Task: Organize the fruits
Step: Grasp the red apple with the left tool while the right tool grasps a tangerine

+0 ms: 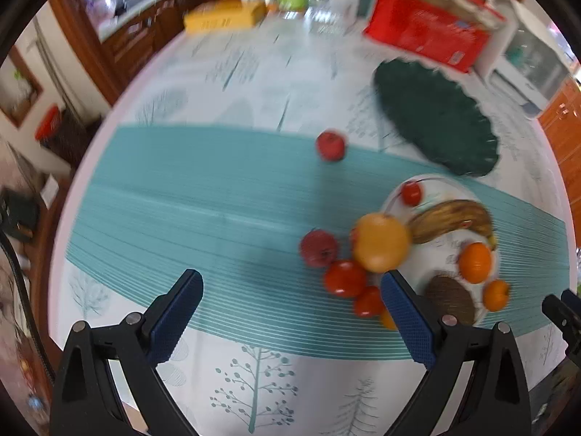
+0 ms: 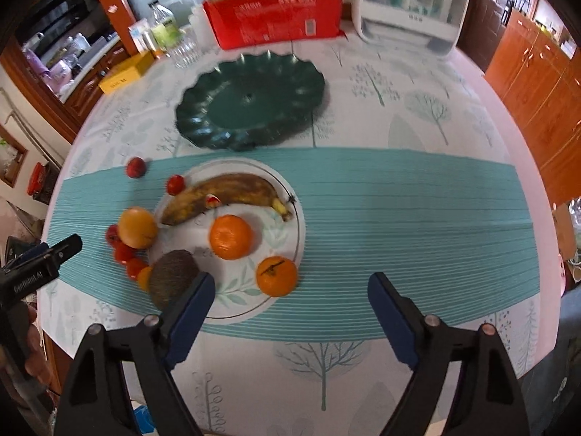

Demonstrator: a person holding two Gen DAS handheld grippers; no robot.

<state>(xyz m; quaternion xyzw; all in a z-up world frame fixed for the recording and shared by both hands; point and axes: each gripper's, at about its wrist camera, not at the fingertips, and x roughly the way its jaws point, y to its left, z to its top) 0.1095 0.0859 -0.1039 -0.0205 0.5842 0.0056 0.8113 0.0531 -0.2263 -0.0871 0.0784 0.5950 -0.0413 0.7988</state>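
Note:
A white plate (image 2: pixel 287 232) on the teal runner holds a browned banana (image 2: pixel 225 192), an orange (image 2: pixel 231 237), a brown avocado (image 2: pixel 173 278) and a small tomato (image 2: pixel 175 184). A second orange (image 2: pixel 276 276) sits at its rim. A yellow-orange fruit (image 2: pixel 137 227) and several tomatoes (image 2: pixel 125 252) lie left of the plate; a red fruit (image 2: pixel 136 167) lies apart. An empty dark green scalloped dish (image 2: pixel 250 101) stands behind. My right gripper (image 2: pixel 290 294) is open above the plate's near edge. My left gripper (image 1: pixel 290 290) is open, above the runner left of the tomatoes (image 1: pixel 345 278) and the yellow-orange fruit (image 1: pixel 381 242).
A red carton (image 2: pixel 276 14), a white appliance (image 2: pixel 410 3), a yellow box (image 2: pixel 125 72) and bottles (image 2: pixel 163 25) stand along the table's far edge. Wooden cabinets (image 2: pixel 537 83) stand to the right. The left gripper's body (image 2: pixel 40 265) shows at the right wrist view's left edge.

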